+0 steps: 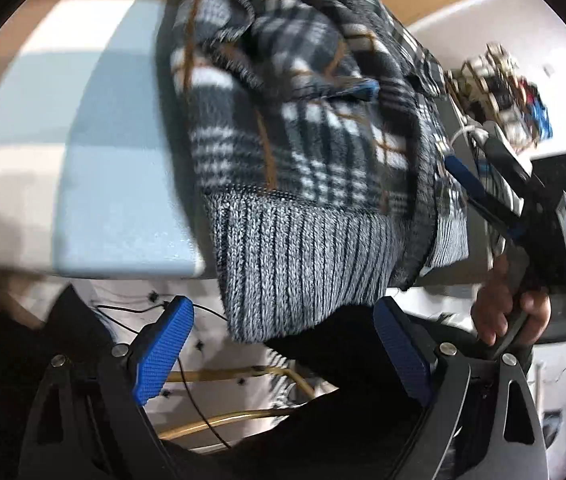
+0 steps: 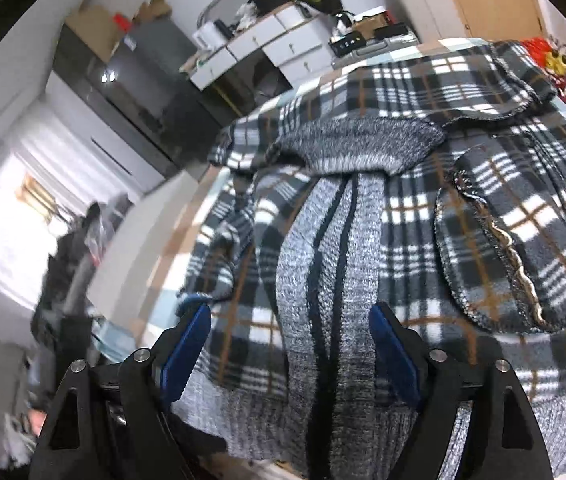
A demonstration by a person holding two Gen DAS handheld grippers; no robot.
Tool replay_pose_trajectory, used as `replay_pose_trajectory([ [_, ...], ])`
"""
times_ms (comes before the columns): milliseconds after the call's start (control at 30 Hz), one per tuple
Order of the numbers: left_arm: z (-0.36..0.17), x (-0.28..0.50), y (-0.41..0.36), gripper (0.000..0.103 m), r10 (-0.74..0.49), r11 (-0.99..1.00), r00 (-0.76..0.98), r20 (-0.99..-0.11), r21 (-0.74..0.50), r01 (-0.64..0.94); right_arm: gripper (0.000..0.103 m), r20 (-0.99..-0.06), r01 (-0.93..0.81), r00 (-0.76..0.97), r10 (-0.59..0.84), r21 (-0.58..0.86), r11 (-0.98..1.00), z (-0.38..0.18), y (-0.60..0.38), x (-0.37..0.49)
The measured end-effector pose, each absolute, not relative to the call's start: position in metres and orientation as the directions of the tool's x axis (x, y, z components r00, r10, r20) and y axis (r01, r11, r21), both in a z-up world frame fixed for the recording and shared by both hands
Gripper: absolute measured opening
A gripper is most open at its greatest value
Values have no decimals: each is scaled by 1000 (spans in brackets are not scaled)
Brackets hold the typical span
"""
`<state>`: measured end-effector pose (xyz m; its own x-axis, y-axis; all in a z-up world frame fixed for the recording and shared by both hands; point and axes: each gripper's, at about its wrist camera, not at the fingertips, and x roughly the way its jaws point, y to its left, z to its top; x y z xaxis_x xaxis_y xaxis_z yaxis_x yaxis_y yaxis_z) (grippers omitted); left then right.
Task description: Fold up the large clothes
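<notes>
The plaid jacket (image 2: 423, 184) lies bunched on the table (image 1: 123, 200), its grey ribbed hem (image 1: 303, 256) hanging over the near edge, so the fold is far from finished and the cloth is not yet flat. The left gripper (image 1: 283, 356) has its blue pads wide apart just below and in front of that hanging hem, holding nothing. The right gripper (image 2: 291, 356) also stands with its pads apart, straddling the grey ribbed front band (image 2: 331, 264) without pressing on it, so nothing is gripped on that side either. The main risk, as I judge it, is that the jacket slides off: so much knit hangs past the edge that a nudge from either gripper could pull more after it. A second risk is pinching only one layer; the cloth is thick and doubled over here, so closing on the top fold alone would lift a flap and leave the rest crumpled beneath. The zipper edge (image 2: 511, 248) curling at the right could also snag or twist a fold. In the left view the person's hand (image 1: 511, 304) on the other handle sits close by, so the two tools could bump if both reach for the same hem.
</notes>
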<state>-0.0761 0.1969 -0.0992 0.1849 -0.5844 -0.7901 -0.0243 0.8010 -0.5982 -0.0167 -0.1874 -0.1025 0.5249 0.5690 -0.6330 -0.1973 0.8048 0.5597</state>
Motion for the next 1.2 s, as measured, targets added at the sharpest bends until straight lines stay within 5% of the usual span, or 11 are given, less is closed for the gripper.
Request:
replay_pose_trajectory([
  [267,-80,-68,195,89,-742,656,171,-648,-755,-18,83,-623,-241,509,594,559,793,-96,-178,-25],
  [633,-46,-40,199,89,-718,690,241,-653,-713,125,83,-641,-299,485,595,518,802,-94,-164,-28],
  [800,-56,-30,192,89,-729,675,237,-642,-731,96,83,-720,-507,422,551,317,802,-99,-128,-49],
  [967,-55,-26,189,89,-751,650,231,-619,-753,96,83,-755,-599,345,557,280,751,-114,-82,-60],
  [1067,-57,-26,194,89,-777,616,230,-586,-783,86,76,-748,-605,351,563,278,746,-116,-62,-57],
  [1167,-58,-28,197,89,-789,600,225,-572,-796,82,53,-737,-588,322,594,336,736,-121,-49,-48],
  [1200,-57,-28,197,89,-788,602,222,-574,-794,84,37,-740,-584,314,595,343,735,-124,-46,-48],
])
